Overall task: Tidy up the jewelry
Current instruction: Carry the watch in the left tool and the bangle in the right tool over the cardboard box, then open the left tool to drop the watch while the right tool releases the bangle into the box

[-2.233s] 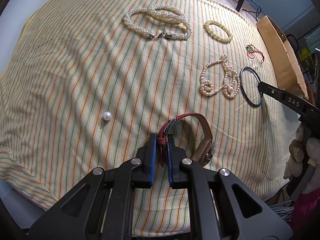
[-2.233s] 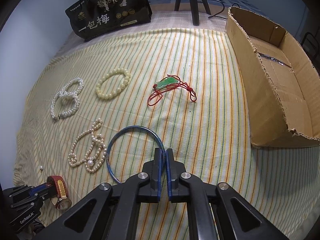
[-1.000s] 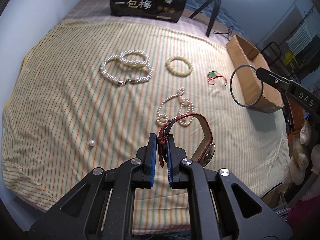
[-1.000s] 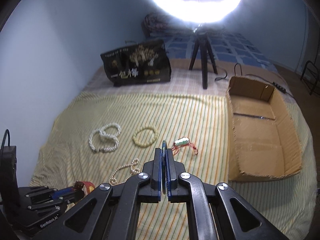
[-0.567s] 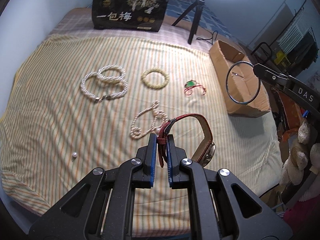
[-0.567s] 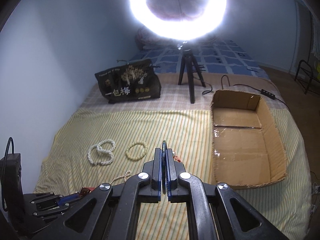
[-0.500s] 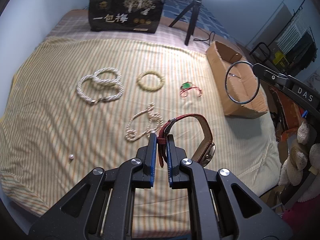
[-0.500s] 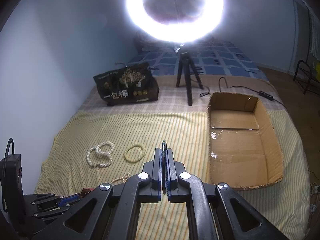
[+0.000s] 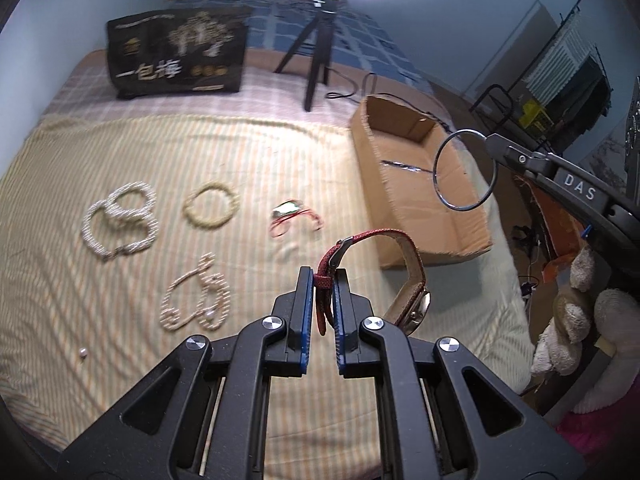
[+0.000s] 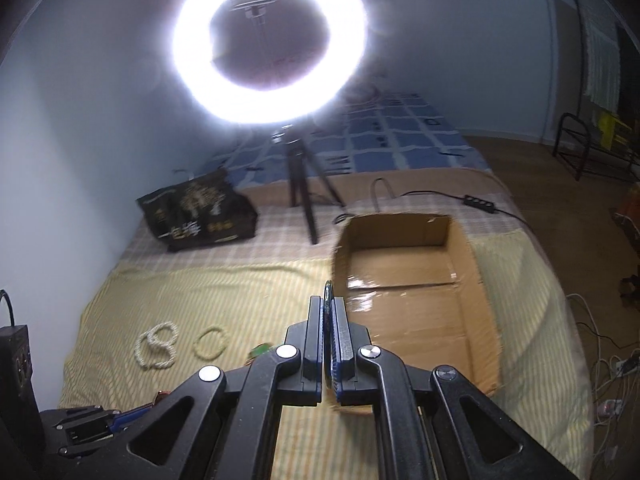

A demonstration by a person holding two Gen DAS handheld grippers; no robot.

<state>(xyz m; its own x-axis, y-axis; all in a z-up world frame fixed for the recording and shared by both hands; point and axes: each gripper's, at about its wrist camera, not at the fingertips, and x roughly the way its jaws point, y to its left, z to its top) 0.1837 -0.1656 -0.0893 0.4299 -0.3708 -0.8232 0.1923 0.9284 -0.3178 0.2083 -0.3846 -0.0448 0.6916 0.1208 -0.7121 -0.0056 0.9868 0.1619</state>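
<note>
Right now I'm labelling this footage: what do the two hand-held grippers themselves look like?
Both are matt black, speckled plastic frames with triangular cut-outs and round silver screw heads. The left hand-held gripper and the right hand-held gripper each have blue finger pads. Seen from the left wrist, the right one carries white "DAS" lettering. No hands or sleeves show.

Both claws have lifted off the striped cloth (image 9: pixel 120 152), carrying watch (image 9: pixel 404 264) and bangle (image 9: pixel 464 170) toward the cardboard box (image 9: pixel 416 216).
</note>
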